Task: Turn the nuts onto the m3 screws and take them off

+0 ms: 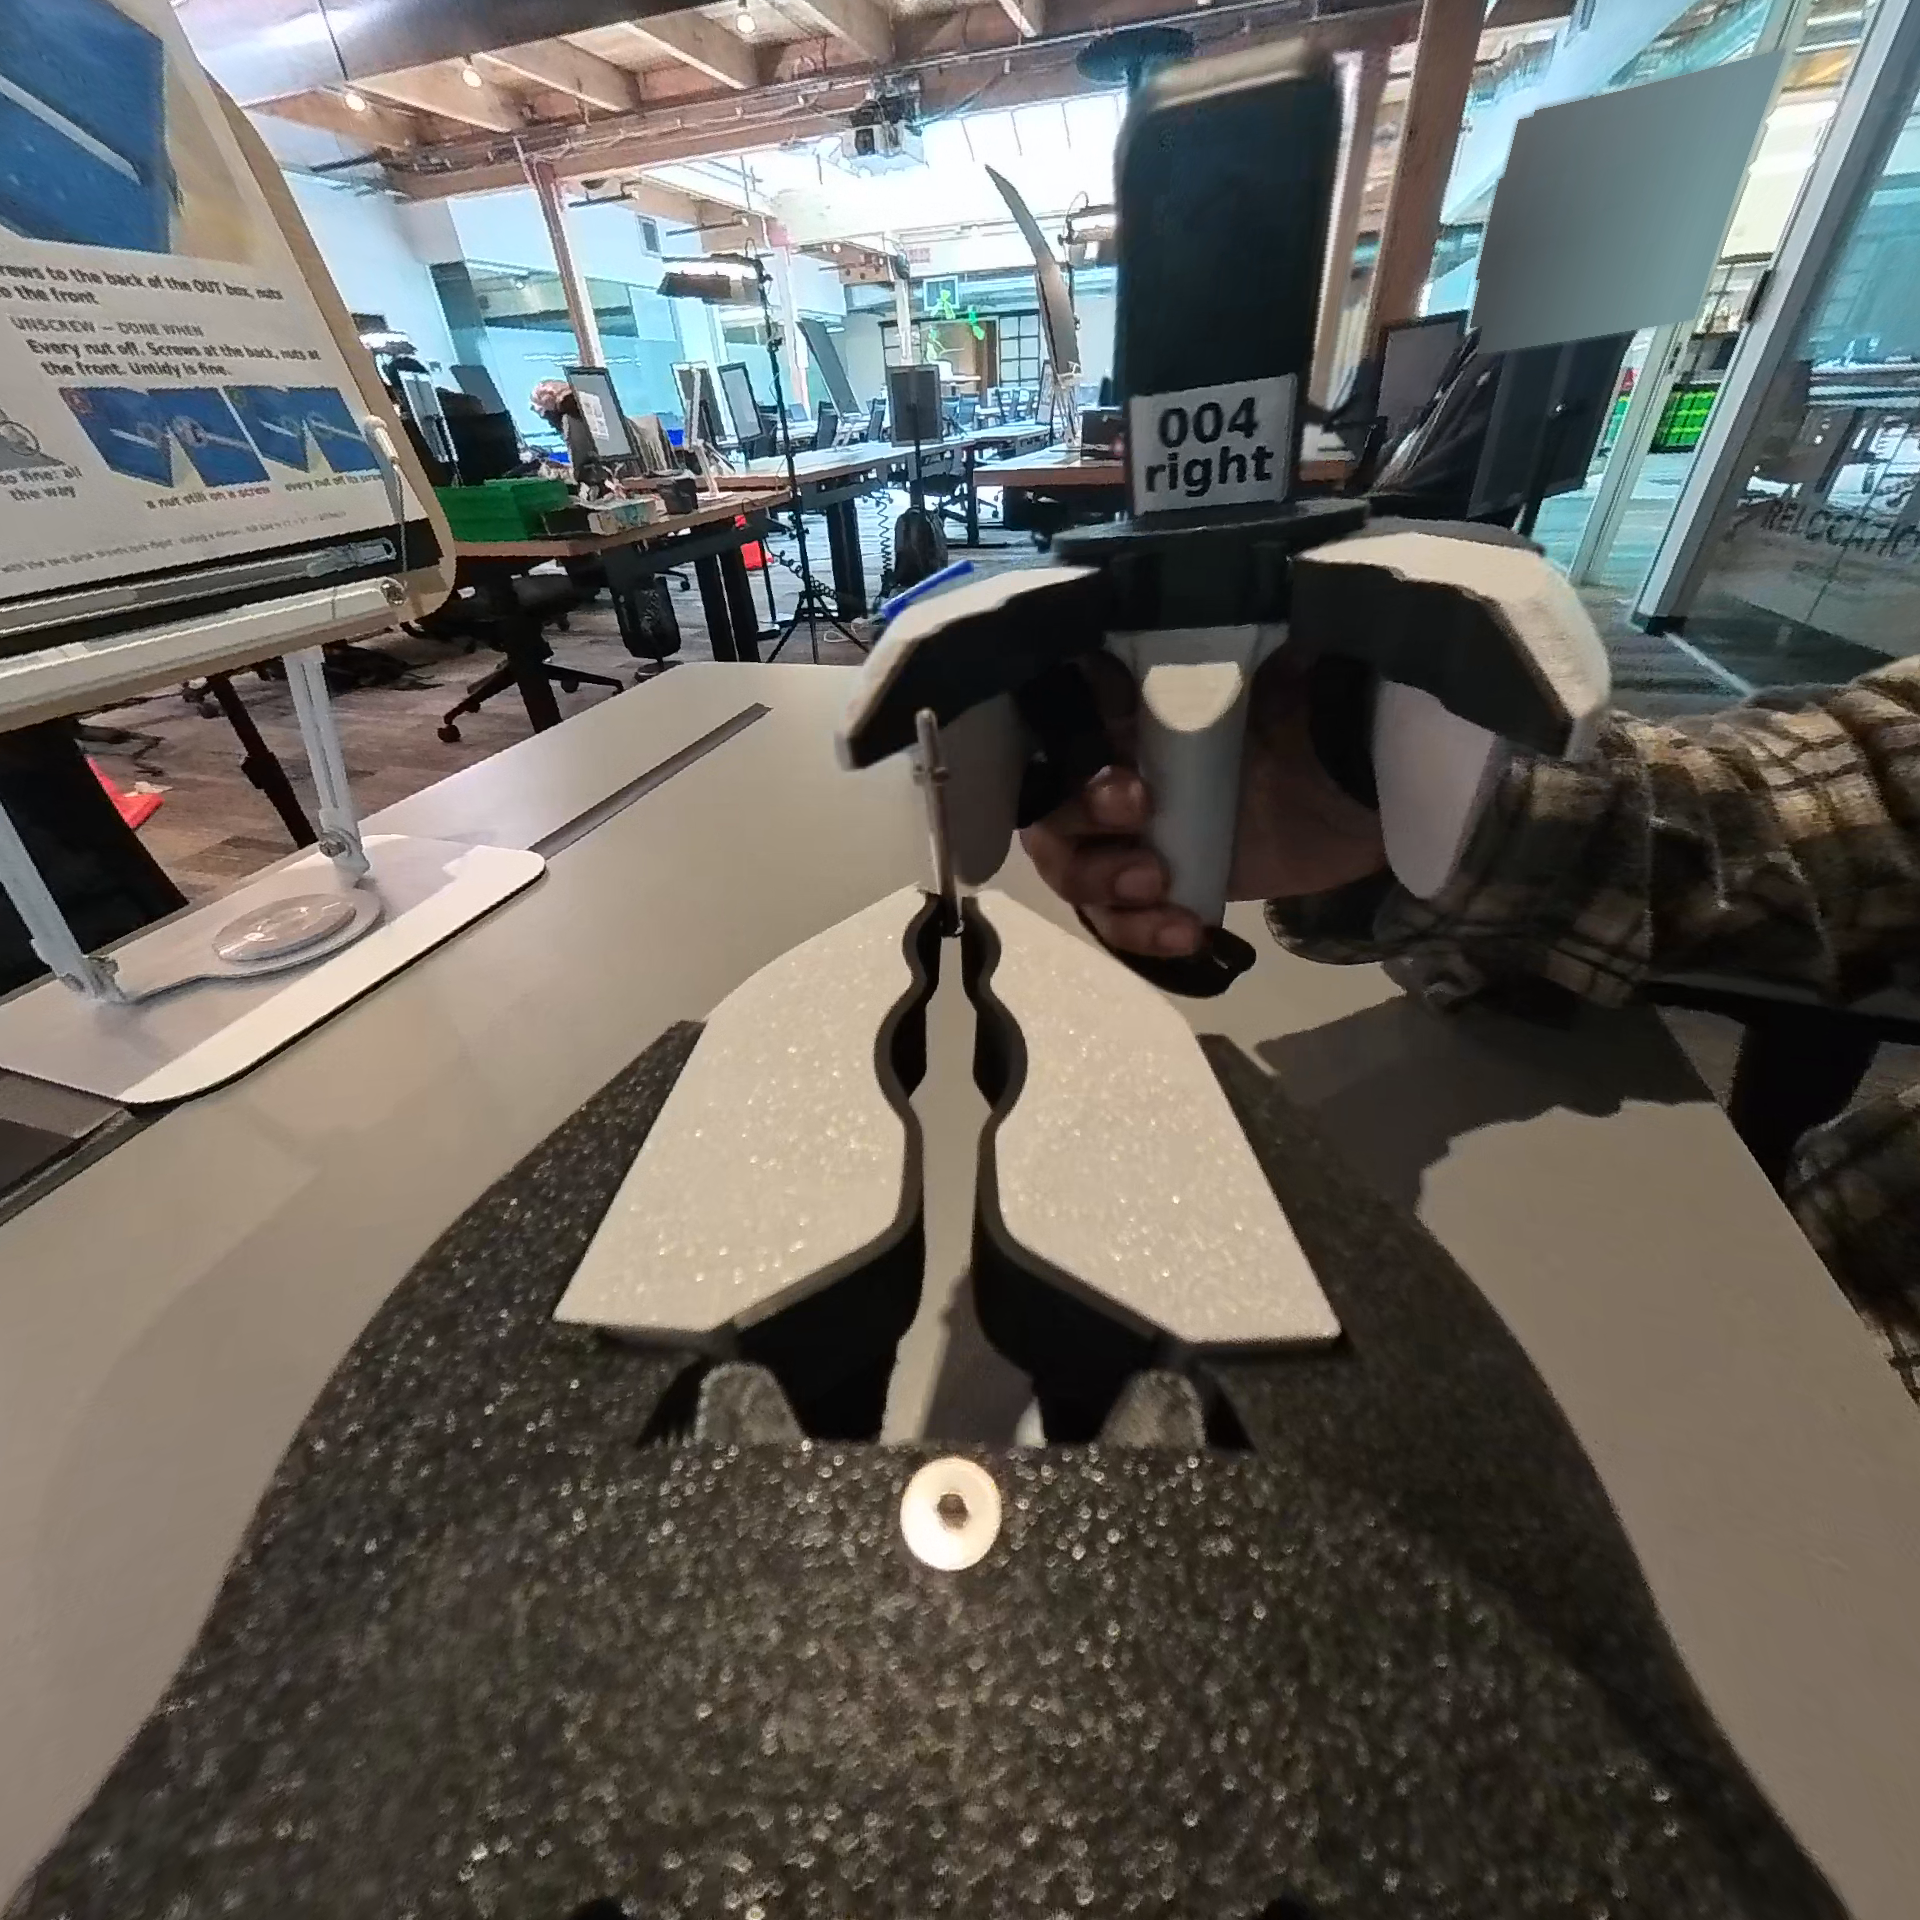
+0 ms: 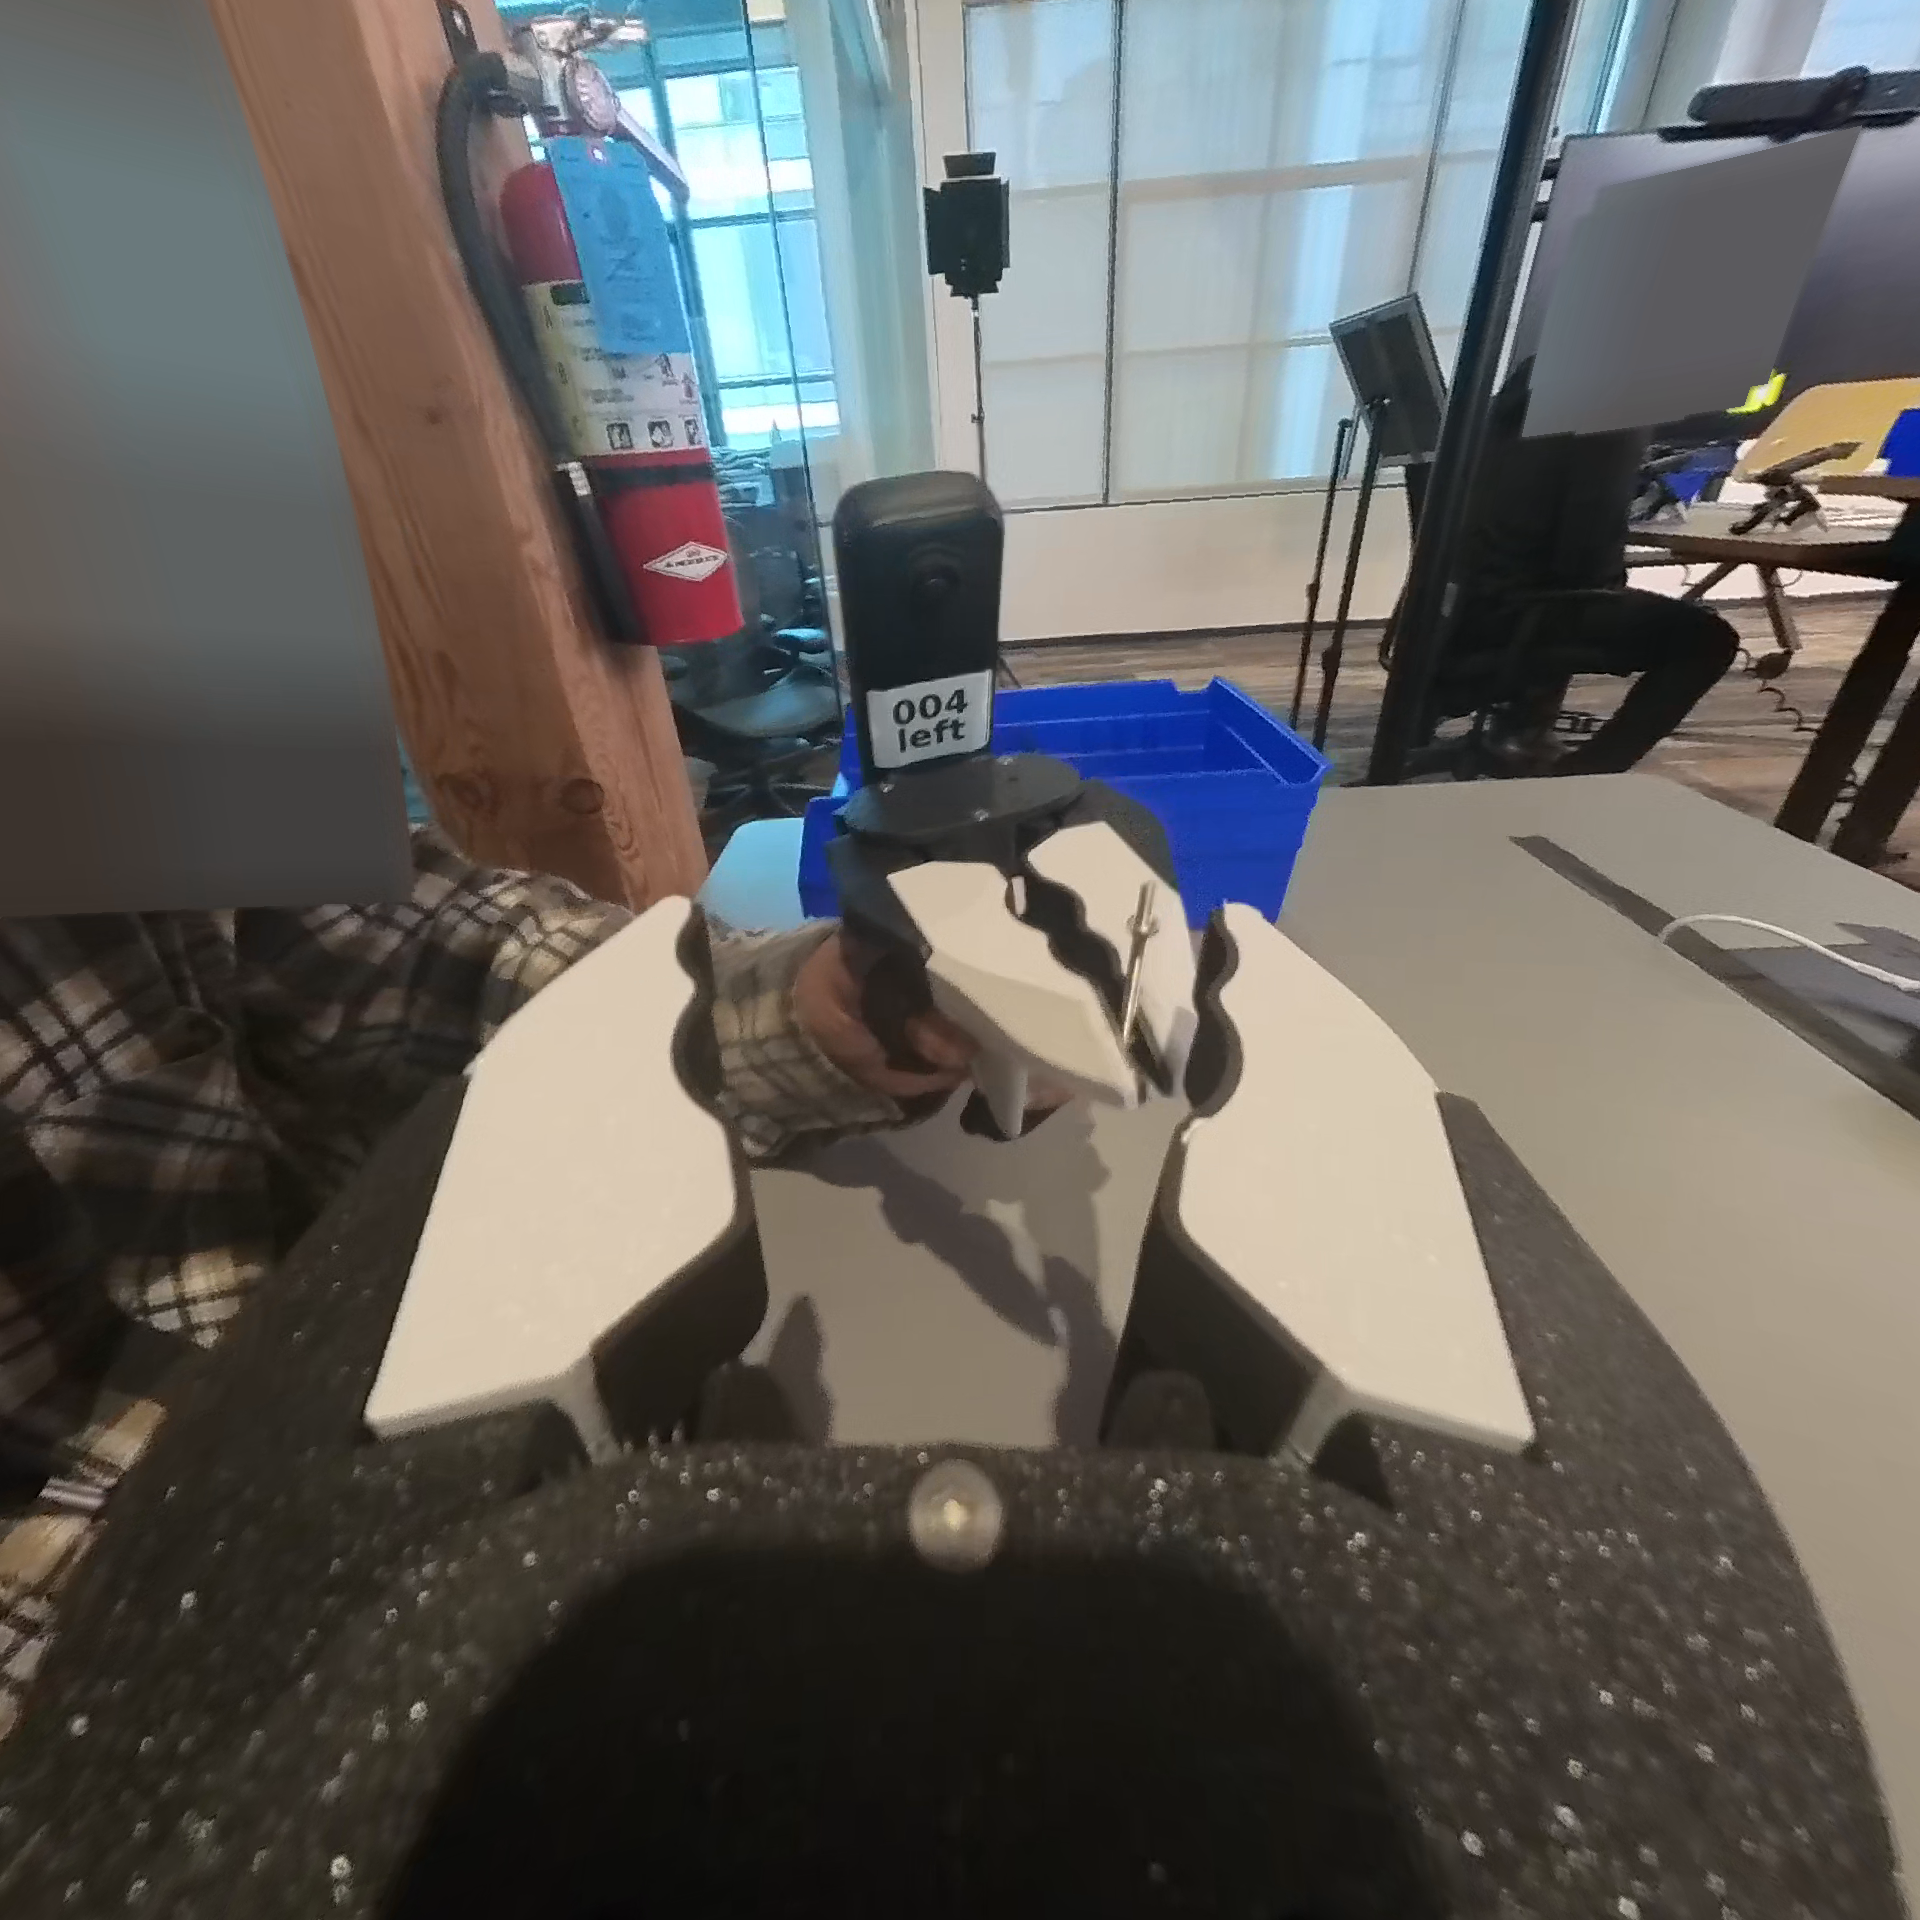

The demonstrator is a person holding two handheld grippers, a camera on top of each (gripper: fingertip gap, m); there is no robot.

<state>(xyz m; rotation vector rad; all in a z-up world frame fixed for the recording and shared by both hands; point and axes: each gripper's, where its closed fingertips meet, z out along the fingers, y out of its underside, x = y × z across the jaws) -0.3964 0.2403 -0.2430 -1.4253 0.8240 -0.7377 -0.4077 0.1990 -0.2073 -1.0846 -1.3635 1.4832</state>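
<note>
Screw (image 1: 938,821) is pinched at its lower end right in the tips of the left tool (image 1: 951,925), fingers clamped tight on it, and it sticks up nearly vertical with a nut (image 1: 928,771) sitting high on the shaft, near the top. In the left wrist view the right tool (image 1: 1226,717) hangs just past the screw, spread wide with nothing in it; one of its fingers (image 1: 914,675) is right behind the screw's top end, can't tell if it's touching. A hand (image 1: 1132,831) in a plaid sleeve (image 1: 1662,831) grips its handle. Everything's held above the grey desk (image 1: 312,1195).

From the right wrist view you see the same thing flipped: right tool (image 2: 951,966) wide apart, left tool (image 2: 1141,1065) between and just beyond its fingertips, screw (image 2: 1135,966) tilted a bit, nut (image 2: 1141,934) up near the top. Further back behind the left tool there's a blue bin (image 2: 1226,790) on the desk (image 2: 1558,1039), open top. Off to the left of the left tool stands a paper sheet on a stand (image 1: 208,416).
</note>
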